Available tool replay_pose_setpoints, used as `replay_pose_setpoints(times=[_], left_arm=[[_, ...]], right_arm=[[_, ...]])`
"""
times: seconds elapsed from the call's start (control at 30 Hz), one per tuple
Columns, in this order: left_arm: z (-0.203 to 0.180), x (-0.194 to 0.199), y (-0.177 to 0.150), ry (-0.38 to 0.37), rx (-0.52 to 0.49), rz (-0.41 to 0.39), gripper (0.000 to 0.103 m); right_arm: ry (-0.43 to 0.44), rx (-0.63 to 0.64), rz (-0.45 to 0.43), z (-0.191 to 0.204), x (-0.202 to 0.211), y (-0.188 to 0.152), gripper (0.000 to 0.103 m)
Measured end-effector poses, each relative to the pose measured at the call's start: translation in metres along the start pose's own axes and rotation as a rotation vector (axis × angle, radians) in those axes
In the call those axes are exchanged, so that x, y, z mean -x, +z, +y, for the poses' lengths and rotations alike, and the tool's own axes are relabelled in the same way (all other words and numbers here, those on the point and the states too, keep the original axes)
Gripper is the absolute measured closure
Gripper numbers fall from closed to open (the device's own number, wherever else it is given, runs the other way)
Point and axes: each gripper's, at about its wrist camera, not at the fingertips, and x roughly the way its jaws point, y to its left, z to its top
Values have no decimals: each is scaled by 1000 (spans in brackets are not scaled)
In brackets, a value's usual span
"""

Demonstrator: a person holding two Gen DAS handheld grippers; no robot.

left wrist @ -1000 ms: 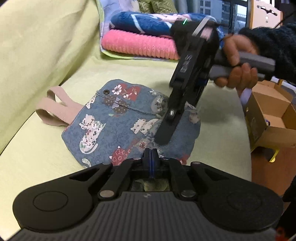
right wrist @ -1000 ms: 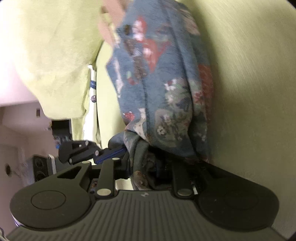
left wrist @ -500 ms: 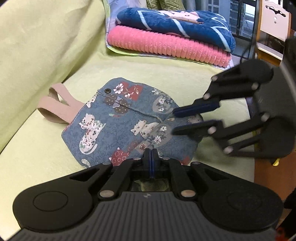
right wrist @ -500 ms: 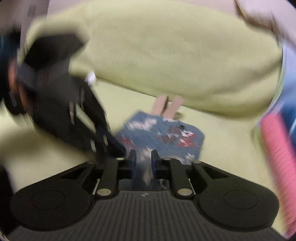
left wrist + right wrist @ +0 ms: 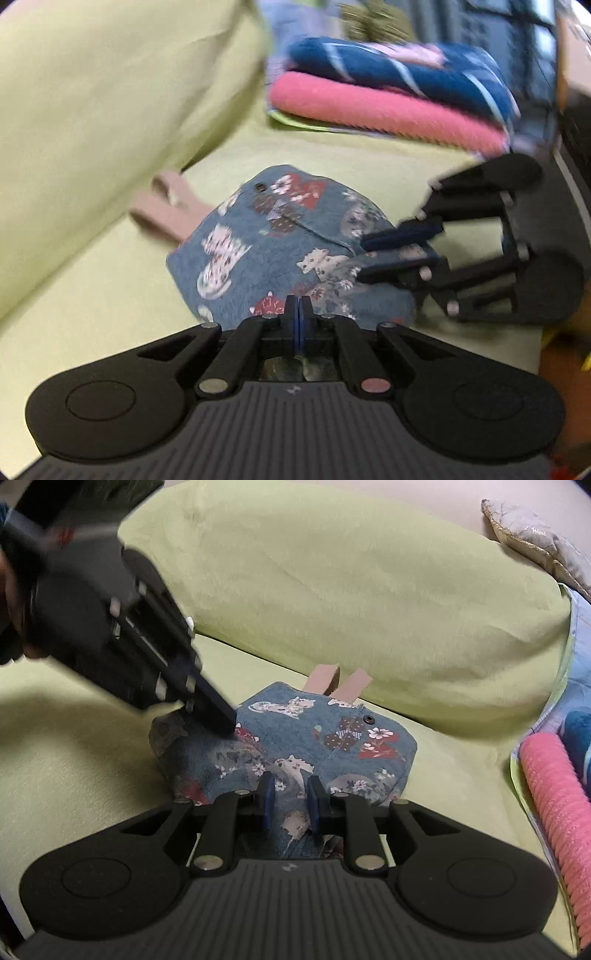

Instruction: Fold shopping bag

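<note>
The shopping bag point(image 5: 280, 243) is blue cloth with cat and flower prints, folded into a small rounded bundle on the yellow-green sofa seat point(image 5: 92, 295). Its pink handles point(image 5: 166, 206) stick out toward the backrest. It also shows in the right wrist view point(image 5: 325, 746) with the handles point(image 5: 340, 679) at its far edge. My left gripper point(image 5: 298, 310) is shut with its tips at the bag's near edge; it shows in the right wrist view point(image 5: 218, 716), pressing on the bag's left corner. My right gripper point(image 5: 290, 797) is open over the bag's near edge, cloth between its fingers; it also shows in the left wrist view point(image 5: 384, 254).
The sofa backrest cushion point(image 5: 351, 590) rises behind the bag. A stack of folded blankets, pink point(image 5: 384, 110) under dark blue point(image 5: 399, 70), lies on the seat beyond the bag; the pink one point(image 5: 557, 812) is at the right in the right wrist view.
My right gripper let go of the bag's corner, swung round to the bag's side and now sits open over its edge. My left gripper stayed shut and shifted slightly.
</note>
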Motion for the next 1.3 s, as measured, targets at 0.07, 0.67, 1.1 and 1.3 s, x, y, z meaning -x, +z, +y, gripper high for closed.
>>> replay_pose_setpoints(times=[0.07, 0.67, 1.1, 1.3], left_arm=[[-1, -2, -7, 16, 16, -18, 101], [-110, 2, -57, 286, -1156, 118, 49], [-85, -24, -40, 167, -1184, 165, 56], [-74, -20, -29, 105, -1106, 150, 56]], right_arm=[[-6, 7, -14, 1, -1, -2, 84], [119, -167, -37, -24, -10, -10, 83], [135, -76, 0, -22, -12, 7, 76], [118, 481, -89, 8, 38, 2, 48]])
